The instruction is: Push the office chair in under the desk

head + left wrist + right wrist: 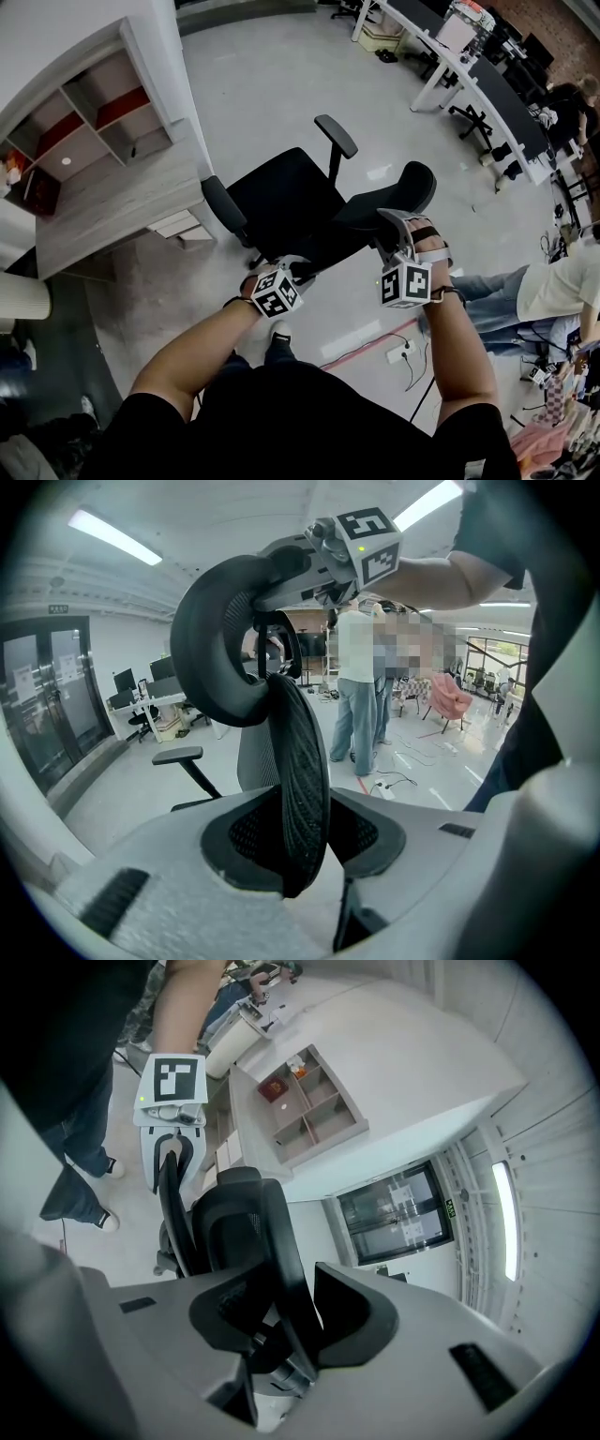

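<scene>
Grip stage, push not started. Left gripper (305,841) is half closed, clamped on the mesh edge of the chair (281,202) back. Right gripper (281,1312) is around the back's frame and looks tight. The chair is mid-frame, apart from the desk (103,211) at left. Next: a steady two-handed shove toward the left.

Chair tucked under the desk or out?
Out. The office chair stands on open floor beside the desk, its seat fully visible.

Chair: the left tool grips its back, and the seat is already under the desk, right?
No. The head view shows the chair standing out on the floor beside the desk, not under it. The left tool does grip its back.
</scene>
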